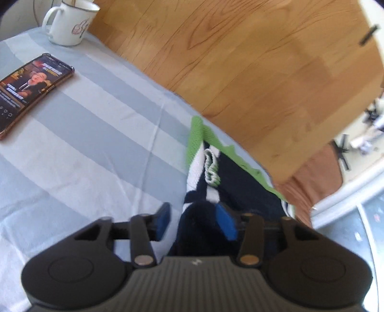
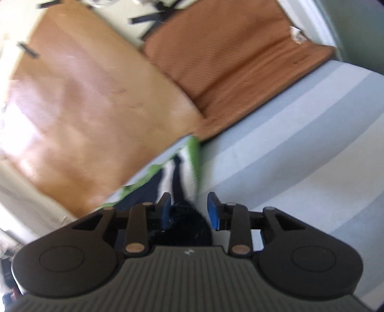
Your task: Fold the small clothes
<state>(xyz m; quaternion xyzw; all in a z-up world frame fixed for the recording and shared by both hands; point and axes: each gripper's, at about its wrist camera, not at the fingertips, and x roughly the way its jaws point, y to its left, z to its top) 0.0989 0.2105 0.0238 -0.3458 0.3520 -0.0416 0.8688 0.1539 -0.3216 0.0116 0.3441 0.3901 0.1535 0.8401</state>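
Note:
A small garment [image 1: 216, 172], navy with white stripes and green trim, lies at the edge of the striped blue-grey tablecloth [image 1: 96, 144]. My left gripper [image 1: 195, 222] is open, with a dark bunched part of the garment between its blue pads [image 1: 164, 220]. In the right wrist view the same garment [image 2: 180, 172] lies ahead, blurred. My right gripper [image 2: 190, 211] is open, with dark fabric between its blue pads [image 2: 213, 211]. The cloth touches the left pad; the right pad stands apart.
A phone [image 1: 31, 88] with its screen lit lies at the far left of the cloth. A white mug [image 1: 69, 22] stands behind it. Beyond the table edge are wooden floor [image 1: 252, 60] and a brown cushion [image 2: 228, 60].

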